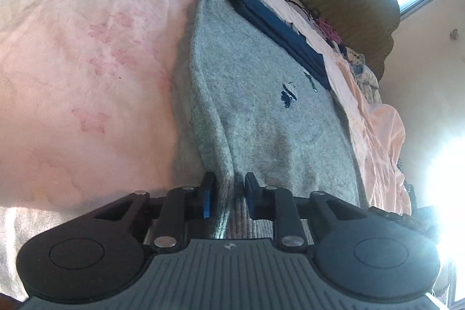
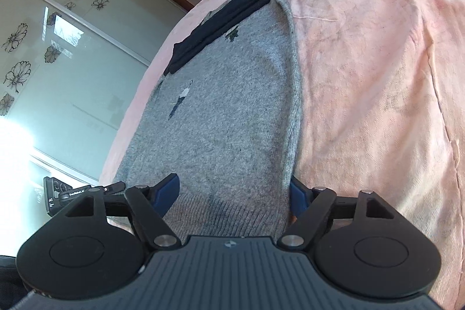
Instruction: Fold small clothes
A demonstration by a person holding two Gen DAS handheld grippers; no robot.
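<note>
While the left tool (image 1: 226,195) clamps the grey knitted sweater's (image 1: 261,112) ribbed hem, the right tool (image 2: 234,193), spread wide around it, should pinch before lifting evenly off the pink bedsheet (image 2: 377,77).

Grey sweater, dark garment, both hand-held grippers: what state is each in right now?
Grey sweater: spread flat on the pink bedsheet, one side folded over, ribbed hem nearest the cameras.
Navy garment: folded, lying at the sweater's far end.
Left hand-held gripper: shut on the sweater's hem fold.
Right hand-held gripper: open, jaws astride the hem, not pressing it.
</note>
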